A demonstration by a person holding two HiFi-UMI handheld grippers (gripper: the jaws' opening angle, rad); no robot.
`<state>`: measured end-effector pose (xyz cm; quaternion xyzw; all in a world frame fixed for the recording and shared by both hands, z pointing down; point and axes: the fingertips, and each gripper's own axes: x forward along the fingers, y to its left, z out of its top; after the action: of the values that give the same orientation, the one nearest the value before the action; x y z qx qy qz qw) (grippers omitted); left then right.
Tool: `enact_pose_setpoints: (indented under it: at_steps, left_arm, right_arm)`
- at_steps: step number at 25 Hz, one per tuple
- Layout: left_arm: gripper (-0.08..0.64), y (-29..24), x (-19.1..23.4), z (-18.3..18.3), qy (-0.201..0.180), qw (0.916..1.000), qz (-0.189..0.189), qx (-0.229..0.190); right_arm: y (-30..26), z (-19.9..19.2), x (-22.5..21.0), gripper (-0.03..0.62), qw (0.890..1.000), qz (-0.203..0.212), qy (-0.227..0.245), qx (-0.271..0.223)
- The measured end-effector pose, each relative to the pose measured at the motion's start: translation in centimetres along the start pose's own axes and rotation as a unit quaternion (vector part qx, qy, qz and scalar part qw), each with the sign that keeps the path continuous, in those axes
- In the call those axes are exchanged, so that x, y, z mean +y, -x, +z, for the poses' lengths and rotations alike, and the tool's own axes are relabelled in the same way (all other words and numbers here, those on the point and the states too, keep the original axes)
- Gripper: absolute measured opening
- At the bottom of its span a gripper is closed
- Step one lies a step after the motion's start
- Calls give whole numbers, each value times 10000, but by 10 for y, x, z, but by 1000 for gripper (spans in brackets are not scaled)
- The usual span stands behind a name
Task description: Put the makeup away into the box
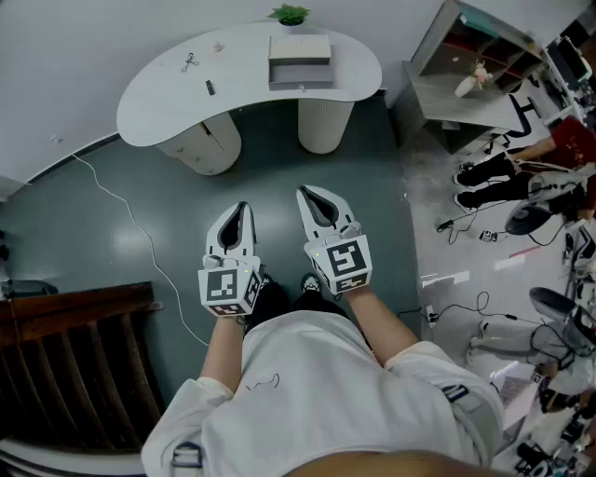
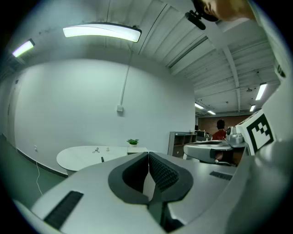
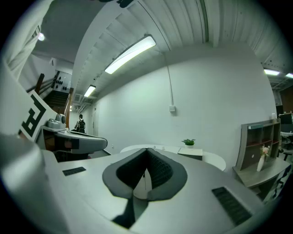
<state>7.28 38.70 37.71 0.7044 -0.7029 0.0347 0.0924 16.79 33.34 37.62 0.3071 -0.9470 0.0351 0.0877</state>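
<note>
The left tool is pressed together on nothing, and the right tool likewise; both are held well short of the desk. I'd judge the step to be the approach; best to walk right up and spread one tool before reaching. The makeup, a small dark stick, lies on the desk's left part; a thin looped metal piece is near it, too small to tell more. The box, flat and grey, sits to their right.

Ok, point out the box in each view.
Head view: box at top centre, on the table.
Left gripper view: box near centre, at the table's right end.
Right gripper view: box right of centre, on the table.
Landmark: the plant just behind the box in all three.
</note>
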Motion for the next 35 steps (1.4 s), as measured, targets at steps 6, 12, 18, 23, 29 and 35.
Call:
enact_pose_setpoints:
  at_steps: [6, 12, 18, 23, 29, 35]
  left_arm:
    - [21, 7, 41, -8, 25, 10000, -41, -8]
    - [21, 21, 96, -12, 115, 9998, -165, 31]
    - [21, 35, 140, -31, 145, 9989, -392, 210]
    - [21, 33, 160, -37, 334, 9981, -436, 274]
    - [21, 5, 191, -32, 307, 9989, -272, 230]
    - [21, -48, 225, -11, 199, 9996, -93, 191]
  right_arm:
    - [-28, -4, 33, -2, 10000, 56, 55, 11]
    - [-68, 0, 70, -2, 9997, -110, 146, 155]
    - [-109, -8, 107, 12, 9994, -71, 163, 290]
    - [-131, -5, 119, 31, 9987, -18, 292, 408]
    - [-175, -2, 114, 55, 9986, 168, 325, 378]
    - [-240, 15, 95, 55, 9977, 456, 385, 307]
